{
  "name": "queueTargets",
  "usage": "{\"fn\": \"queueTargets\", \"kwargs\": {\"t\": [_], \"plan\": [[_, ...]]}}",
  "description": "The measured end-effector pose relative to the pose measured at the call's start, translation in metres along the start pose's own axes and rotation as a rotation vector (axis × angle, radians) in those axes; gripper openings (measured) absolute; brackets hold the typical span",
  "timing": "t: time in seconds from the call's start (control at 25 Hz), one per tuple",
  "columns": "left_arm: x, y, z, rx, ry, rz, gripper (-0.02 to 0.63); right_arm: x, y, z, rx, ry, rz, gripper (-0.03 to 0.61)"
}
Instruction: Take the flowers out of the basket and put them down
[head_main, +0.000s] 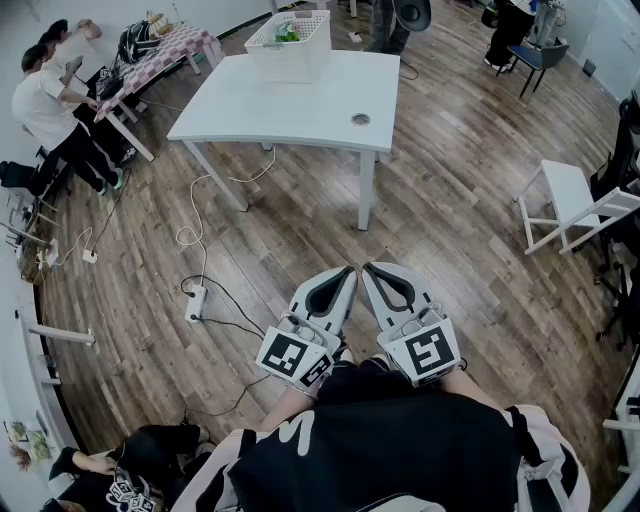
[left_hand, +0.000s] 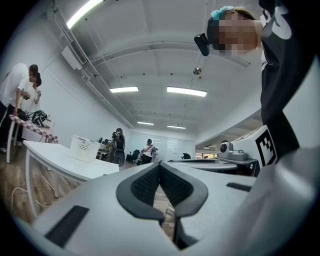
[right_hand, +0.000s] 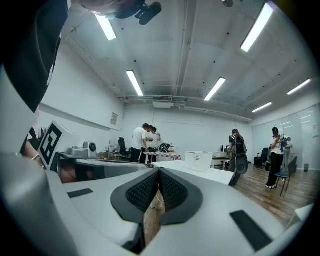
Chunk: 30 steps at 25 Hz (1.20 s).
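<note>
Two grippers are showing, left gripper (head_main: 349, 271) and right gripper (head_main: 368, 268); one basket (head_main: 285, 62) is sitting on one white table (head_main: 280, 112) (two people (head_main: 42, 96) are standing far left).

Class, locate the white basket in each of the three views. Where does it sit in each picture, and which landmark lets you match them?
Head view: the white basket is at top centre, on the far end of the white table.
Left gripper view: the basket is small, at middle left.
Right gripper view: the basket is just right of centre.
Shared landmark: the white table, under the basket in all three views.
</note>
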<state>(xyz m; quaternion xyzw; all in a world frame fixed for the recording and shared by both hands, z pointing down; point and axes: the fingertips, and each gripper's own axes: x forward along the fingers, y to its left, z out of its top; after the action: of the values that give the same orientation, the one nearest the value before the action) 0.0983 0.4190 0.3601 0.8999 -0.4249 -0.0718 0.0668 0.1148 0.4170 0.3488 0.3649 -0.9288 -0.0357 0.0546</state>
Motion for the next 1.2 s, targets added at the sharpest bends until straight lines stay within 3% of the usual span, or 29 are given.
{"fn": "queueTargets", "kwargs": {"t": [0.56,0.88,1.2], "plan": [[0.004,0.005,0.001,0.004,0.0,0.001,0.005,0.005,-0.004,0.001,-0.003,-0.004,-0.002,0.018],[-0.001,0.018,0.004,-0.004,-0.007,0.0,0.005,0.017,-0.013,-0.013,0.087,0.038,-0.046,0.018],[-0.006,0.037,0.012,0.0,-0.016,-0.023,0.005,0.037,-0.005,0.001,0.083,0.005,-0.071,0.018]]}}
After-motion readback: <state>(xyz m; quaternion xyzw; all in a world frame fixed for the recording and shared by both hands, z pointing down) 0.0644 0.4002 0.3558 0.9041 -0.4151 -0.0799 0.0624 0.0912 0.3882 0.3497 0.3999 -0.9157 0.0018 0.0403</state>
